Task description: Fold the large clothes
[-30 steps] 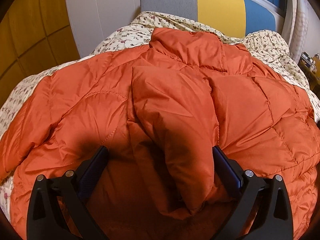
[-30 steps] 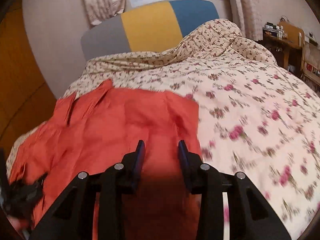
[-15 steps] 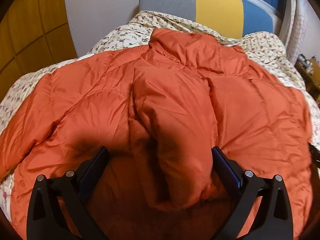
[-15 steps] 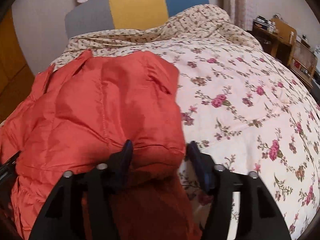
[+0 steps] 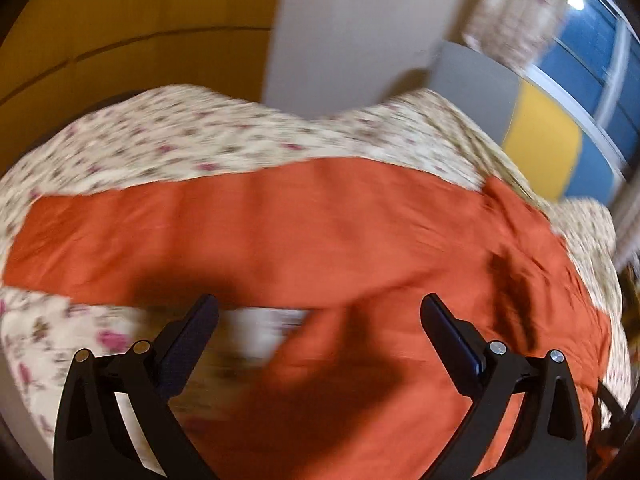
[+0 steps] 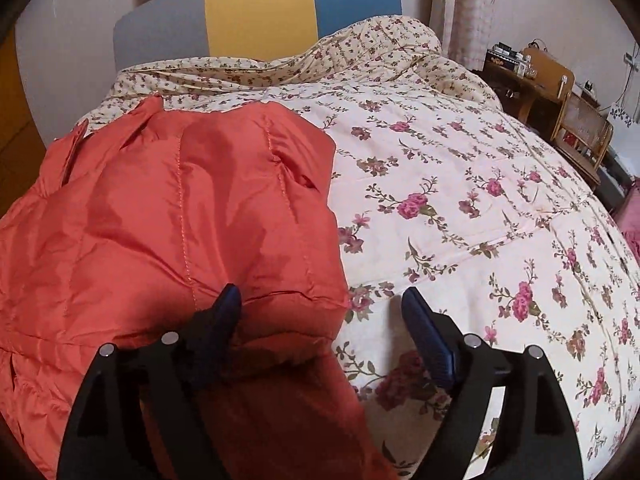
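A: Lying where, the orange quilted down jacket (image 6: 168, 216)?

B: Spread on the floral quilt (image 6: 460, 200) of the bed, toward the left side, collar end toward the grey, yellow and blue headboard (image 6: 256, 12). Folded edge puffed up just ahead of the right gripper (image 6: 320, 310).

A: And that right gripper?

B: Jaws opening, well apart. Left finger (image 6: 224, 316) touching the jacket's folded edge, right finger over bare quilt, not on fabric. Part of the jacket edge between them, but not pinched.

A: Left gripper (image 5: 320, 320)?

B: Spread wide, nothing pinched. Very blurred view, tilted. Below it, a long band of orange jacket (image 5: 280, 232) running across the quilt (image 5: 180, 136); jacket fabric under the right finger, quilt and a pale blurred patch under the left one. Cannot tell what that patch is.

A: Anything else around?

B: Yellow wall panel (image 5: 140, 20) and a window (image 5: 592, 52) in the left view; wooden furniture (image 6: 540, 84) with small items beside the bed in the right view.
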`<state>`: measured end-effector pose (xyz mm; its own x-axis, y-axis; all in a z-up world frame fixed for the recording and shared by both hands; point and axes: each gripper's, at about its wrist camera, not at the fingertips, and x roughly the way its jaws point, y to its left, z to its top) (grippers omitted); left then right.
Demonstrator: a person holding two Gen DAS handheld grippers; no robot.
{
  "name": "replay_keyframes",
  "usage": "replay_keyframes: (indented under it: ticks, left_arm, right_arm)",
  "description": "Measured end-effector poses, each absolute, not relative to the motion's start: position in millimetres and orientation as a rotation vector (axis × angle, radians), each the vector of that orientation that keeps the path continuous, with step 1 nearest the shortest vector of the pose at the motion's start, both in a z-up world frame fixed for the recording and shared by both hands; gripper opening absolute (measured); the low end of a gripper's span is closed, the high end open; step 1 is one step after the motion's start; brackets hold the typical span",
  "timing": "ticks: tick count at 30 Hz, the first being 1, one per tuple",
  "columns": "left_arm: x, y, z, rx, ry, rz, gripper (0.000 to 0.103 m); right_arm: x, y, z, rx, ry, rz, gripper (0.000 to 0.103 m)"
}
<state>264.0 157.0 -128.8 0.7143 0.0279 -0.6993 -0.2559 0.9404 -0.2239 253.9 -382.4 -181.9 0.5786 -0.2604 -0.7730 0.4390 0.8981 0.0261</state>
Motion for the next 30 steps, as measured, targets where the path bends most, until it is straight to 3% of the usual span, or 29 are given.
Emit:
replay_keyframes:
  ticks: [10,13,19,21,24,26,28,30]
  left_arm:
    - [209.2,294.0,-157.3,-0.736,0.745,0.423,0.1]
    - [194.4,316.6,-172.7,-0.886,0.71,0.458,0.089]
    - [192.8,336.9,-177.1,-0.99,0.612,0.466,0.084]
    - [194.4,345.0,-177.9,-1.012,0.585,0.495,0.078]
    - [201.7,357.3,-181.3,-1.032,0.579,0.54,0.06]
    - [204.5,360.5,-182.3,-1.032,0.584,0.559,0.035]
    - [209.4,361.8,-185.5,-1.048,0.596,0.538,0.023]
    - [211.5,357.3,-181.0,-1.011,0.59,0.567,0.021]
  right_arm:
    - [254.9,-382.4,-182.6,0.214,0.863,-0.423,0.084]
    - [254.9,-381.7,-182.9,0.214,0.863,-0.426,0.085]
    - [254.5,-382.5,-183.0,0.216,0.864,-0.425,0.086]
    - [254.6,-382.5,-183.0,0.217,0.864,-0.427,0.086]
    - [254.4,-383.4,-183.3,0.219,0.865,-0.43,0.088]
    - [254.5,-383.3,-183.5,0.219,0.865,-0.432,0.088]
    - [254.1,-383.8,-183.5,0.217,0.865,-0.433,0.088]
    - [254.0,-384.3,-183.6,0.218,0.865,-0.434,0.089]
